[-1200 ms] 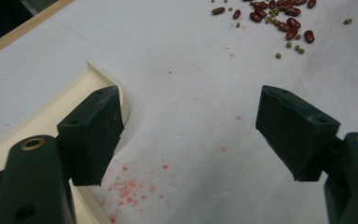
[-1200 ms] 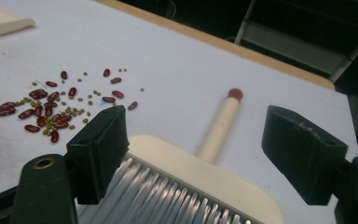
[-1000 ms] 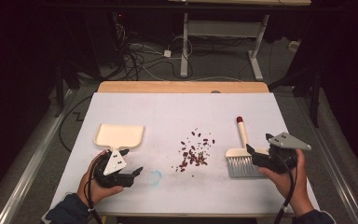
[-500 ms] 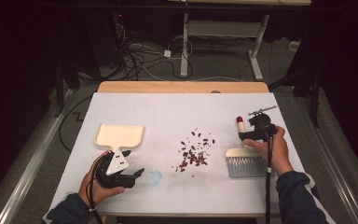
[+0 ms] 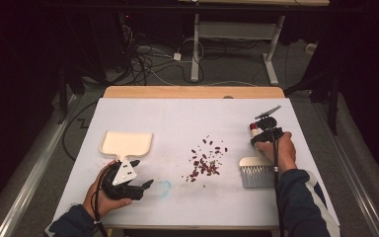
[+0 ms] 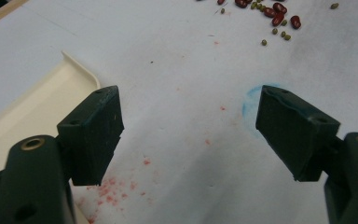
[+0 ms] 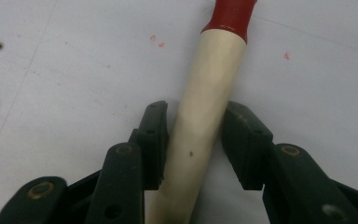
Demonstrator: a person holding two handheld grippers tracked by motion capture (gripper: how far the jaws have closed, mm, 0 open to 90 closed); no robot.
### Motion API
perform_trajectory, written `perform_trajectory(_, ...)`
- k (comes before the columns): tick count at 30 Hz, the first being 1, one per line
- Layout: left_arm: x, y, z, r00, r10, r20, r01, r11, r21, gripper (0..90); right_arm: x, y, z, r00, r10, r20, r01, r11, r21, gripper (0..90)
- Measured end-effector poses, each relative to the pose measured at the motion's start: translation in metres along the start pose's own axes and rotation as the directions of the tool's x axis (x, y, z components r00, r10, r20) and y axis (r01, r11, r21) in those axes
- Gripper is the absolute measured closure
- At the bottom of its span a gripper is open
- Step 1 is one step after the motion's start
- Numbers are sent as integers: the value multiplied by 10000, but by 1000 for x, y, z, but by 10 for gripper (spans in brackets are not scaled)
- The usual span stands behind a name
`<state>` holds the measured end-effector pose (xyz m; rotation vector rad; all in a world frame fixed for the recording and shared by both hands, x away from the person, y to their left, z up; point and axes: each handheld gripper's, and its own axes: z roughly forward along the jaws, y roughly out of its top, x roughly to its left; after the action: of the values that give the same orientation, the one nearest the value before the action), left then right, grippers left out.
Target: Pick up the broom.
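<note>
Table (image 5: 187,113) layout: dustpan (image 5: 127,143) at left; scattered beans (image 5: 205,160) at centre; brush (image 5: 256,170) at right, its handle (image 7: 209,93) pointing away from the person, between the right gripper (image 7: 193,140) jaws.

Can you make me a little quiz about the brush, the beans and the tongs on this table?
1. True or false: the right tongs have closed around the cream handle of the brush.
2. What lies between the dustpan and the brush?
A. a cup
B. scattered beans
C. a sponge
3. Fill in: the left tongs are ____, with nothing between them.

Key: 1 true; 2 B; 3 open.
</note>
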<state>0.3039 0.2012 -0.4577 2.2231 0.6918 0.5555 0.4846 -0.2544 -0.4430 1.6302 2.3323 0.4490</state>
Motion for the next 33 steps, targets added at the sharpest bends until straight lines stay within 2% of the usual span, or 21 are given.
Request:
perform_trajectory(12,-2,1,4,9997,163,160,-166,9997,192,222,1,-1,0,9997,214,81,-213,9997,-136,668)
perform_trajectory(17,-1,0,4,9998,125,166,-129,9997,211,222,1,-2,0,9998,176,-23,-176,9991,-384,680)
perform_trajectory(19,-1,0,3,9998,101,152,-104,9998,189,222,0,-3,0,9997,181,-153,-189,9985,-521,689)
perform_trajectory(20,-1,0,3,9999,75,153,-77,9998,174,222,-2,-8,0,9983,246,-530,-296,9949,-965,699)
perform_trajectory(21,0,-1,2,9999,50,137,-52,9998,170,222,-2,-8,0,9983,246,-530,-296,9949,-965,699)
perform_trajectory(23,0,-1,2,10000,-5,99,4,9998,181,222,-5,-15,-3,9970,268,-727,-385,9857,-1638,700)
perform_trajectory(25,1,-2,2,10000,-13,46,12,9998,211,222,-5,-20,-8,9979,181,-615,-309,9765,-2133,702)
perform_trajectory(27,1,-1,1,10000,-38,4,38,9998,205,222,-6,-26,-16,9984,120,-557,-266,9628,-2687,704)
perform_trajectory(29,0,-1,0,10000,-50,-15,50,9998,189,222,-7,-32,-26,9972,145,-727,-380,9421,-3331,704)
perform_trajectory(31,0,-1,0,10000,-33,-57,34,9999,165,222,-10,-40,-36,9965,134,-827,-453,9166,-3972,705)
perform_trajectory(32,0,-1,-1,10000,-51,-60,52,9999,142,222,-10,-43,-41,9952,71,-981,-487,9022,-4286,704)
perform_trajectory(33,0,-1,-1,9999,-92,-63,93,9999,96,222,-11,-47,-46,9919,-235,-1248,-383,8817,-4703,704)
